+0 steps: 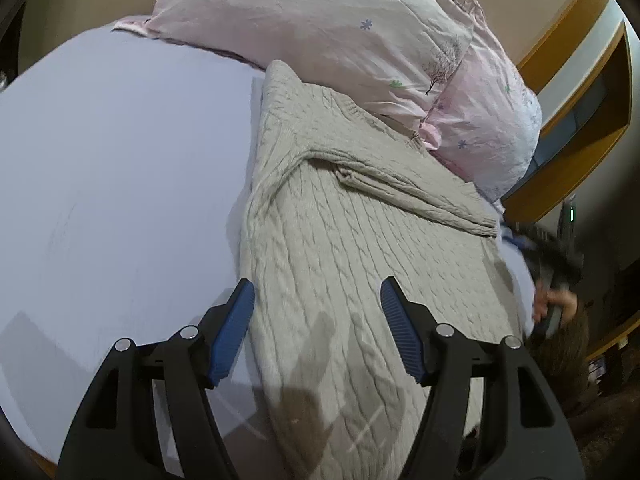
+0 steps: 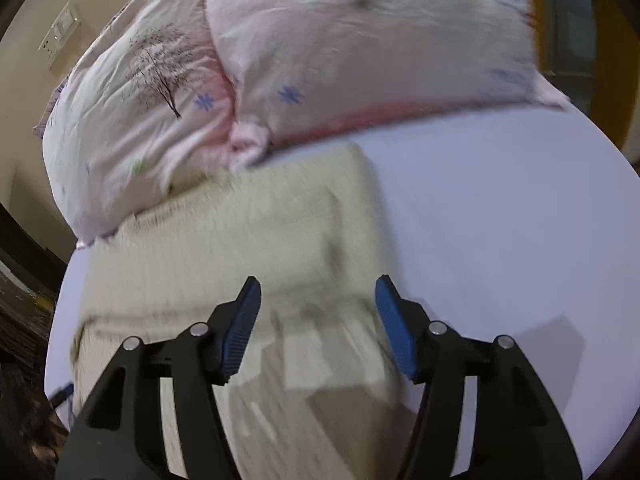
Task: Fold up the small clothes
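A beige cable-knit sweater [image 1: 340,220] lies flat on a pale lavender bed sheet [image 1: 120,180], one sleeve folded across its body. My left gripper [image 1: 318,300] is open and empty, hovering above the sweater's near left part. In the right wrist view the sweater [image 2: 240,240] is blurred by motion. My right gripper [image 2: 318,296] is open and empty above the sweater's near right edge. A hand on the right gripper's handle [image 1: 554,304] shows at the sweater's far right side in the left wrist view.
Two pink floral pillows [image 1: 320,28] [image 2: 360,40] lie against the sweater's far end. The bed sheet [image 2: 500,220] stretches to the right of the sweater. A wooden-framed shelf [image 1: 592,112] stands behind the bed. Dark floor [image 2: 24,320] lies beyond the bed's edge.
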Tool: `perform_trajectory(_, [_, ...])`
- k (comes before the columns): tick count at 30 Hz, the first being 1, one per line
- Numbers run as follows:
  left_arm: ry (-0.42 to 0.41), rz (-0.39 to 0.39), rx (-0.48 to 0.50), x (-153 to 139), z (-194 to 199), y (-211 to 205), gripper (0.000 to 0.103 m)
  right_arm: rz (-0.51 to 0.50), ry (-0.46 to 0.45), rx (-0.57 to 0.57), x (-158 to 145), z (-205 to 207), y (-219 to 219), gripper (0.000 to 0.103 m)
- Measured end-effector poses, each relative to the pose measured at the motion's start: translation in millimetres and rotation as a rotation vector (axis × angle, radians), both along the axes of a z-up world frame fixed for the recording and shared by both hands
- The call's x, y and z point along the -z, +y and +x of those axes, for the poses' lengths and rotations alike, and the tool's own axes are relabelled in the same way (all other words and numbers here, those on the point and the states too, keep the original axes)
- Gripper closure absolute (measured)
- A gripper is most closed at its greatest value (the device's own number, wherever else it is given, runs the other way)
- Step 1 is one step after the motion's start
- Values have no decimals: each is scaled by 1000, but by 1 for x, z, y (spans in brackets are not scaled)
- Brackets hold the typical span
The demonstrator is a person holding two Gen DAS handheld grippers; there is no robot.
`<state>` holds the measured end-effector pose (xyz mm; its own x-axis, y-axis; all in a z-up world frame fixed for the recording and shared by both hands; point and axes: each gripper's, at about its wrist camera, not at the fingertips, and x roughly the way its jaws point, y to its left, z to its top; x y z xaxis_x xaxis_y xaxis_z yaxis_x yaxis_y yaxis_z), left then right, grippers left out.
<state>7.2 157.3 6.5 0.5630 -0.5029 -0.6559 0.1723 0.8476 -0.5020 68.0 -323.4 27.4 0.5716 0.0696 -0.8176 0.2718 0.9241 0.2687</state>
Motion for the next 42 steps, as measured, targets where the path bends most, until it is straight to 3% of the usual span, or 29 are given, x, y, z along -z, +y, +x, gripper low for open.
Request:
perform_trajectory(5, [8,-2,-61,1,-24,9,37,140,51,-29,14,-63,-4,54])
perform_trajectory(9, [17,-49,13,2,-46,2,38,299,52,-118,22,-108,12,69])
perform_trajectory(11, [40,-97,63,5,-59,-2,53,396,52,-156,27,-131,17,72])
perform_trajectory(15, [78,-201,110,16,-81,-5,70,562,45,-188,41,-176,22,82])
perform_trajectory(18, [93,-266,130,24,-91,-10,78,594,55,-210,46,-188,26,95])
perform_trajectory(19, [101,-272,138,26,-92,-13,90,598,42,-213,43,-187,28,95])
perform_trajectory(22, [71,-294,159,14,-86,-20,96,612,-55,-223,17,-170,27,96])
perform_trajectory(26, [-53,-263,124,-41,-54,-12,96,567,-239,-237,-35,-121,16,96])
perform_trajectory(28, [-118,-212,67,-61,-22,-9,96,531,-315,-221,-54,-89,5,96])
perform_trajectory(31, [-183,-166,-57,-83,59,-10,96,533,-389,-155,-63,-18,-18,96])
perform_trajectory(34, [-194,-93,-114,-80,125,-20,96,483,-354,-70,-48,46,-28,96])
perform_trajectory(38, [-100,8,-156,-53,206,-41,96,477,-239,30,-9,114,-36,96])
perform_trajectory(42, [-21,34,-166,-25,236,-41,96,430,-123,95,22,144,-38,94])
